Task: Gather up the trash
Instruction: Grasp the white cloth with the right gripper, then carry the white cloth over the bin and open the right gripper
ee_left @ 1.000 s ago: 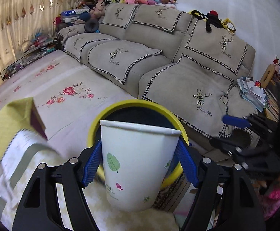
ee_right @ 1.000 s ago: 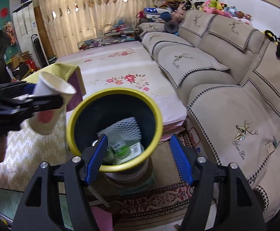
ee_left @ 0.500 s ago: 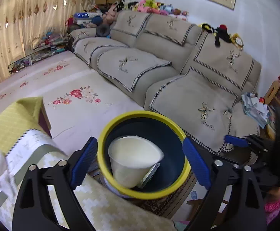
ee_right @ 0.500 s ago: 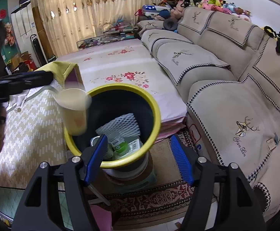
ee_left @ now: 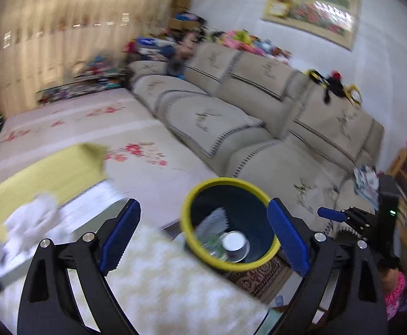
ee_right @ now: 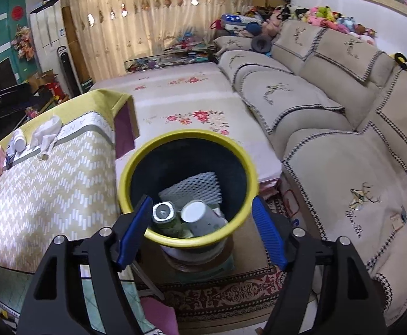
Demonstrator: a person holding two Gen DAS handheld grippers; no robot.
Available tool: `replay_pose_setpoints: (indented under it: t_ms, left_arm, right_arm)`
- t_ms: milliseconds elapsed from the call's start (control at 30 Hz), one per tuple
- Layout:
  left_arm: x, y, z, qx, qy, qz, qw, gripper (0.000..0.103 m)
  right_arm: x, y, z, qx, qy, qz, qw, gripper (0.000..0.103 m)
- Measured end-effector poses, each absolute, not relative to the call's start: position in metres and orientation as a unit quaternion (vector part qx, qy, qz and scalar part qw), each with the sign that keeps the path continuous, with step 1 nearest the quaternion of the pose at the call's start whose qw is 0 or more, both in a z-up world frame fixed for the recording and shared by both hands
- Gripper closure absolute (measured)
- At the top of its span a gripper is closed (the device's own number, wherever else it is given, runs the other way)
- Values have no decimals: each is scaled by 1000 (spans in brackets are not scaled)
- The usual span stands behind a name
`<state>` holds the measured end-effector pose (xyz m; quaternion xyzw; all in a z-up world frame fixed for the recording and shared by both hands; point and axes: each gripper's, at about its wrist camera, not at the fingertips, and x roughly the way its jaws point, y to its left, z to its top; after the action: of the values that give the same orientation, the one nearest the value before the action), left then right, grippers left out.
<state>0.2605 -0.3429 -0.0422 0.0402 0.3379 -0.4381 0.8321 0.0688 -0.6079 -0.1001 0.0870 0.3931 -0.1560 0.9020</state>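
Right wrist: cup (ee_right: 200, 217) binned beyond tongs (ee_right: 200, 236).

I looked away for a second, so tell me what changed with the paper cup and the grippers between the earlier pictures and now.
The left gripper let go of the paper cup, which dropped into the yellow-rimmed trash bin and now lies tilted beside a can. The left gripper's jaws stand wide and empty. The right gripper is opening, nothing between its jaws. The bin, white mesh foam and sofa stayed put.
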Motion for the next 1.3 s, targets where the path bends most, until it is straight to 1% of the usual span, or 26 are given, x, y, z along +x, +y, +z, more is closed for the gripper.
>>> replay_pose_setpoints:
  t_ms: [67,133,267,433,633,767,900,933,1000,1033,1067,1100,1300]
  left_arm:
    - [260,-299,-43,20,338,-412,846,8]
    - [257,-241,-49,3,335,-373,865,8]
    - [246,-150,-62,5,325,-288,901,6]
    - [246,-73,-82,14,313,-226,922,5]
    - [258,-40,-108,-4,305,-215,928,5]
    - [258,-40,-111,8,293,-201,935,5]
    - [258,-43,-112,-10,296,-205,933,5]
    - [258,-42,-112,-15,296,-206,933,5]
    - [257,-40,-110,-19,291,-203,935,5]
    - [255,-38,-108,-22,287,-203,936,5]
    - [255,-37,-107,-27,285,-202,937,5]
    - [254,-35,-106,-30,284,-201,937,5]
    - [256,-27,-107,-50,288,-188,938,5]
  right_arm:
    - [84,-598,-107,83,402,-136,902,33]
    - [103,-582,-111,76,410,-112,902,33]
    - [145,-541,-113,52,419,-55,905,33]
    - [212,-473,-108,25,421,26,906,33]
    - [302,-403,-114,4,438,85,895,33]
    - [350,-376,-128,-7,452,95,887,33]
    - [384,-360,-144,-12,469,78,880,33]
    - [387,-357,-147,-11,472,77,878,36]
    - [394,-351,-153,-15,479,69,875,55]
    - [395,-347,-153,-24,476,64,877,60]
    - [395,-345,-153,-26,475,66,877,80]
    - [395,-345,-152,-19,477,67,876,93]
    - [368,-366,-130,24,457,72,886,95]
